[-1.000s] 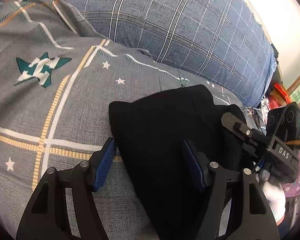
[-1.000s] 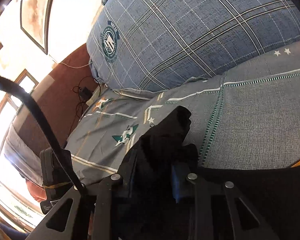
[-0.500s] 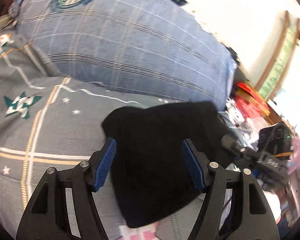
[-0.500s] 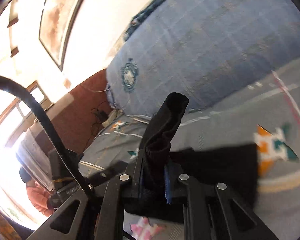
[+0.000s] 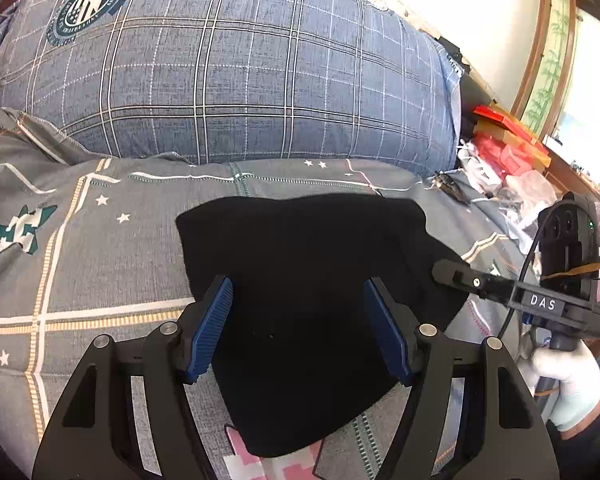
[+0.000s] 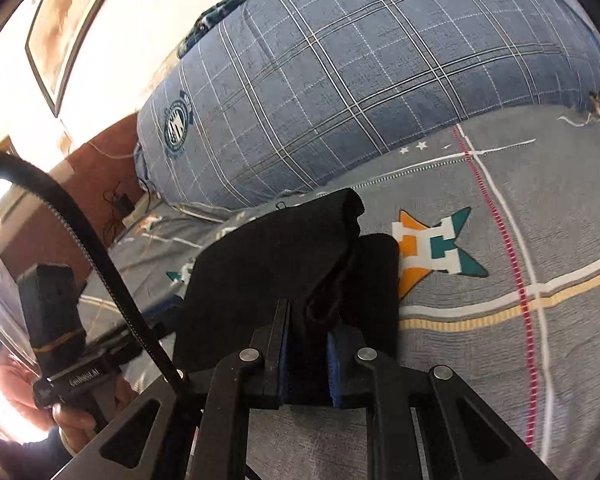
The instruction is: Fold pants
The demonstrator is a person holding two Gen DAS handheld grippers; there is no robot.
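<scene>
Open grey sheet [image 5: 80,280] left of the pants [image 5: 300,280]; more bare sheet right of them in the right wrist view. Big plaid pillow [image 5: 228,68] walls off the far side, its lower edge close behind the pants. Clutter [image 5: 504,160] piled at the bed's right end. Right gripper [image 5: 448,270] sits at the pants' right edge, blocking that side. Cable [image 6: 80,232] arcs across the right wrist view's left.

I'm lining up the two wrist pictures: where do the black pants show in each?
Left wrist view: the black pants fill the lower centre, behind the open left gripper.
Right wrist view: lower centre-left, a bunched edge clamped in the right gripper.
Shared landmark: the blue plaid pillow behind them.
</scene>
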